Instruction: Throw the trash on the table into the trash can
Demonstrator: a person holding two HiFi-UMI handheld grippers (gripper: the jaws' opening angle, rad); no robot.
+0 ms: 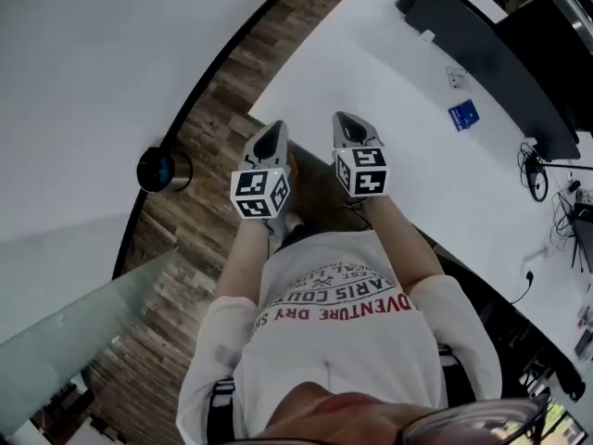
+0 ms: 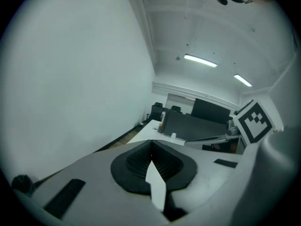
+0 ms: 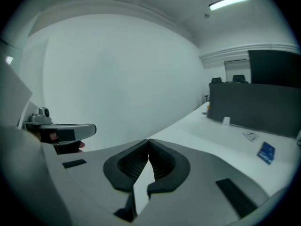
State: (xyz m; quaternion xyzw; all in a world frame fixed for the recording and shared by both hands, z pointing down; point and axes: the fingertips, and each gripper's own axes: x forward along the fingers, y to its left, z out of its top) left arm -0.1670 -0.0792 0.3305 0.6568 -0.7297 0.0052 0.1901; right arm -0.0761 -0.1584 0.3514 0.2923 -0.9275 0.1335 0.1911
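Both grippers are held up in front of the person's chest. My left gripper (image 1: 274,130) is shut, its black pads meeting with nothing between them (image 2: 151,144). My right gripper (image 1: 345,120) is also shut and empty (image 3: 149,141). A round dark trash can (image 1: 163,169) stands on the wooden floor to the left, beside the curved white wall. On the white table (image 1: 371,100) lie a small blue packet (image 1: 465,115), also seen as a blue packet (image 3: 266,152) in the right gripper view, and a small pale scrap (image 1: 454,78).
A long dark partition (image 1: 482,54) runs along the table's far side. Cables (image 1: 533,170) lie at the table's right end. Wooden floor (image 1: 213,109) separates the table from the white wall. A glass panel (image 1: 83,323) stands at lower left. Office chairs (image 2: 156,111) stand far off.
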